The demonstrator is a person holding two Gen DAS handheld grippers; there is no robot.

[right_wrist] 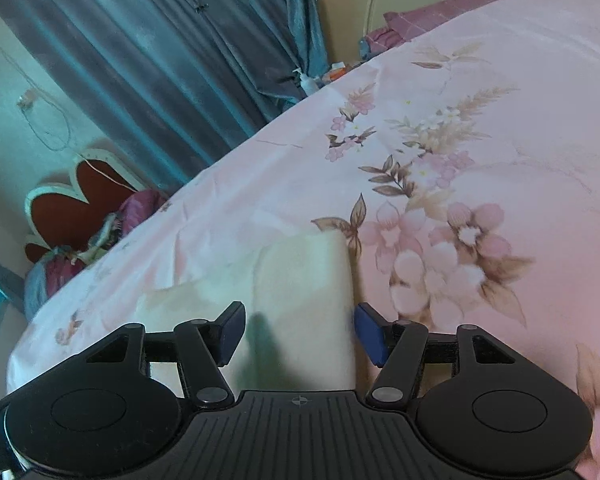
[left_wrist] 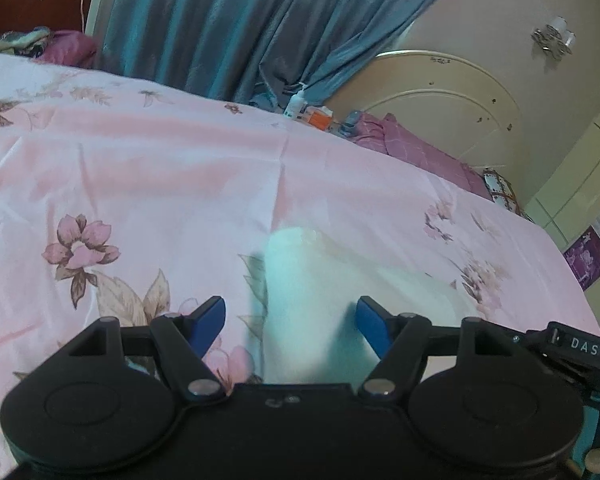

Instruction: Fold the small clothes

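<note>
Now both grippers hover over the bed (left_wrist: pixel 140 152), fingers wide and holding nothing: the left gripper (left_wrist: pixel 290 326) and the right gripper (right_wrist: pixel 298 334) each frame the white cloth (left_wrist: pixel 312 304), which lies near the bed's near edge. Bare floral sheet spreads beyond; blue curtains (left_wrist: pixel 240 20) hang behind the far edge.

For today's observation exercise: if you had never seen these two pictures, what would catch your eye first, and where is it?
First comes the pale white cloth, lying in a folded strip on the pink flowered bedsheet just ahead of both tools. The left gripper and the right gripper stand open on either side of it, blue pads clear of the fabric. Behind the bed hangs a blue-grey curtain.
</note>
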